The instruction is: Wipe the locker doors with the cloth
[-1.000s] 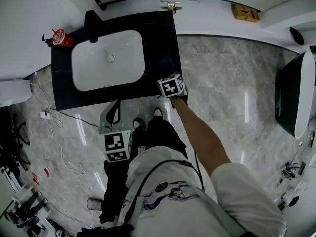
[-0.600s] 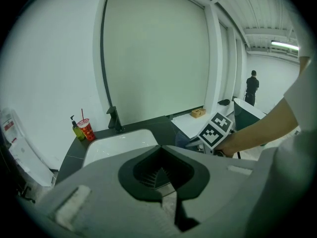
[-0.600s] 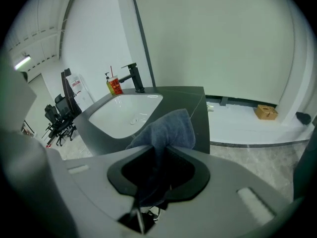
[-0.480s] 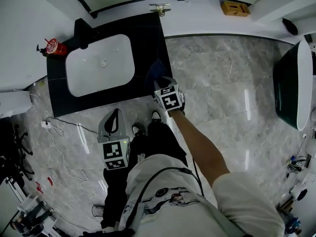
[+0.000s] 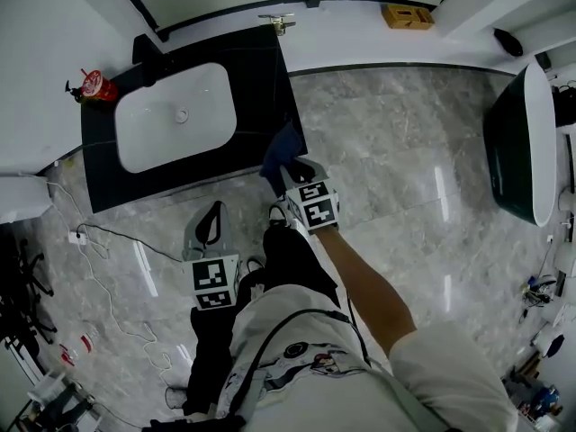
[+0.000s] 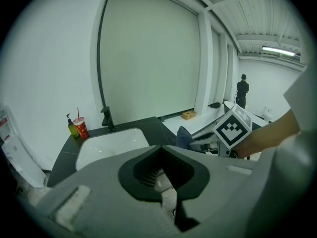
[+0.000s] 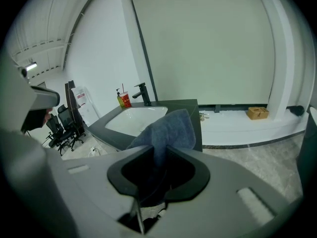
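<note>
Clamping cloth (image 7: 168,127), right tongs (image 5: 295,175), left-gripper-view bystander (image 6: 242,89)

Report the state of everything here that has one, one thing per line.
right gripper, shut on the cloth.
cloth, bunched up, clamped in the right gripper.
left gripper, shut, holding nothing.
tap, no water running.
sink, basin empty.
red cup, upright, straw in, on the counter corner.

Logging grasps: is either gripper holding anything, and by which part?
The right gripper pinches the dark blue fabric cloth by a bunched fold. The left gripper, shut, holds nothing.
</note>
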